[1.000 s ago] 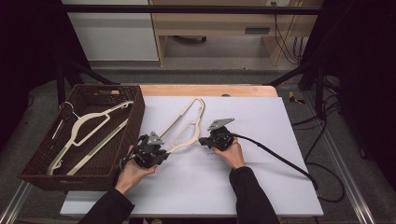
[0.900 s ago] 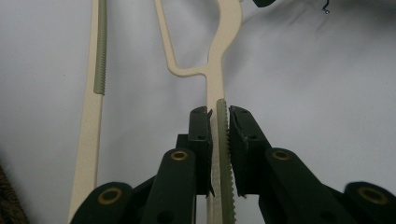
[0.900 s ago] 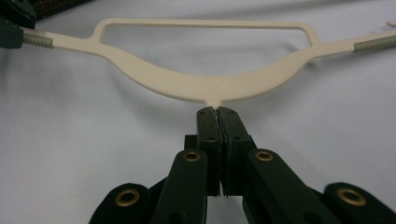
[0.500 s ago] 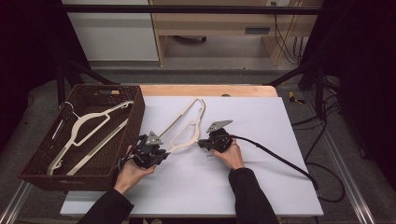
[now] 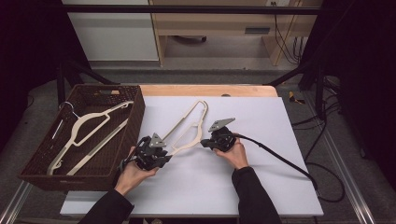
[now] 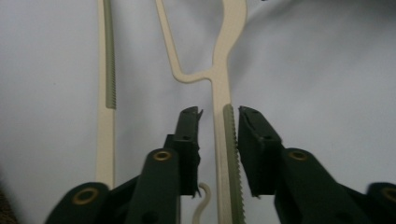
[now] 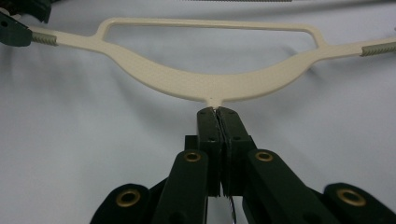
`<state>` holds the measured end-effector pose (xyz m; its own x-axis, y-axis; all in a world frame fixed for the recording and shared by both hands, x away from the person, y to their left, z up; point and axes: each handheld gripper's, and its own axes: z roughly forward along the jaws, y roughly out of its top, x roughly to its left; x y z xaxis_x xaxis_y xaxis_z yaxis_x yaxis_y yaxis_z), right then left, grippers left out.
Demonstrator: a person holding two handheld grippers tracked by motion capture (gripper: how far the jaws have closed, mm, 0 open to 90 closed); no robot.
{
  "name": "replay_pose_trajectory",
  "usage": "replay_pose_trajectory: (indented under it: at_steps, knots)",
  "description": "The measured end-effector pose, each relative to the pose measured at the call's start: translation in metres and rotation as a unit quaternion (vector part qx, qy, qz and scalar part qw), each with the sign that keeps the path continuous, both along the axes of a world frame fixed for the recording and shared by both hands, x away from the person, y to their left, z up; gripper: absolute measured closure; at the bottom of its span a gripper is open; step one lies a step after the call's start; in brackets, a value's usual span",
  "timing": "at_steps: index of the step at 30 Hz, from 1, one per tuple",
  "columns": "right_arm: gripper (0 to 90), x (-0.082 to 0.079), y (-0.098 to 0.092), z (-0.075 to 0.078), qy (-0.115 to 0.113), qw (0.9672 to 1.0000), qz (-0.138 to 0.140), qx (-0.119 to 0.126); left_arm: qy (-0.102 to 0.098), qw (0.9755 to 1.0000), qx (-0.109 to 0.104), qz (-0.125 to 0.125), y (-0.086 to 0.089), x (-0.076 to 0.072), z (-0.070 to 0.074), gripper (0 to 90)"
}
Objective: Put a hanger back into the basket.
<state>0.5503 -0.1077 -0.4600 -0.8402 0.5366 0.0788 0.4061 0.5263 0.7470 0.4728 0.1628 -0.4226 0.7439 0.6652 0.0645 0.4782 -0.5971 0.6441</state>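
Two grippers at a cream hanger [image 5: 187,128] on white table [image 5: 261,186] beside wicker basket [image 5: 116,154]: left gripper [image 6: 219,116] loosened, jaws just opening astride its arm; right gripper [image 7: 217,112] clenched on its neck.

Black left gripper [image 5: 161,156] and right gripper [image 5: 205,143]: brass-ringed pivot screws behind jaws, grey three-cornered plates on top, black cable trailing rearward; black sleeves.

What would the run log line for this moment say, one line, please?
left gripper: jaws just opening, hanger arm between them | right gripper: shut on cream hanger neck | basket: holds second hanger
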Motion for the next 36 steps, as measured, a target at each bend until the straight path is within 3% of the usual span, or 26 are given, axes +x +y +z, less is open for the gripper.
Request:
replay_pose_trajectory:
  at_steps: [6,12,16,20,25,30,33,34,36]
  knots:
    - [88.8,-0.006,0.0,0.006,0.001,1.0,-0.006,-0.001,-0.038,0.9992,0.004,-0.005,-0.012,0.001,0.003,39.0]
    - [88.7,-0.011,0.0,0.011,0.006,0.9999,-0.012,-0.003,-0.074,0.996,0.046,-0.017,-0.043,0.006,-0.002,34.6]
    - [88.7,-0.012,0.0,0.011,0.008,0.9999,-0.013,-0.004,-0.086,0.9941,0.059,-0.027,-0.061,0.014,-0.002,36.0]
    - [88.7,-0.014,0.0,0.012,0.012,0.9998,-0.013,-0.01,-0.081,0.9936,0.067,-0.04,-0.073,0.024,-0.008,40.4]
    - [88.6,-0.017,-0.001,0.016,0.017,0.9998,-0.012,-0.007,-0.07,0.9915,0.1,-0.046,-0.081,0.03,-0.021,52.5]
    - [88.3,-0.019,-0.003,0.019,0.014,0.9998,-0.007,-0.01,-0.06,0.991,0.101,-0.064,-0.084,0.027,-0.021,72.3]
    - [85.7,-0.021,-0.003,0.021,0.007,1.0,-0.006,-0.001,-0.052,0.99,0.11,-0.071,-0.085,0.025,-0.022,75.1]
    - [80.8,-0.021,-0.004,0.023,0.002,0.9999,-0.006,0.013,-0.051,0.9904,0.108,-0.07,-0.084,0.025,-0.022,76.7]
    - [77.1,-0.023,-0.006,0.028,-0.002,0.9995,-0.003,0.03,-0.054,0.9884,0.124,-0.069,-0.084,0.024,-0.023,77.2]
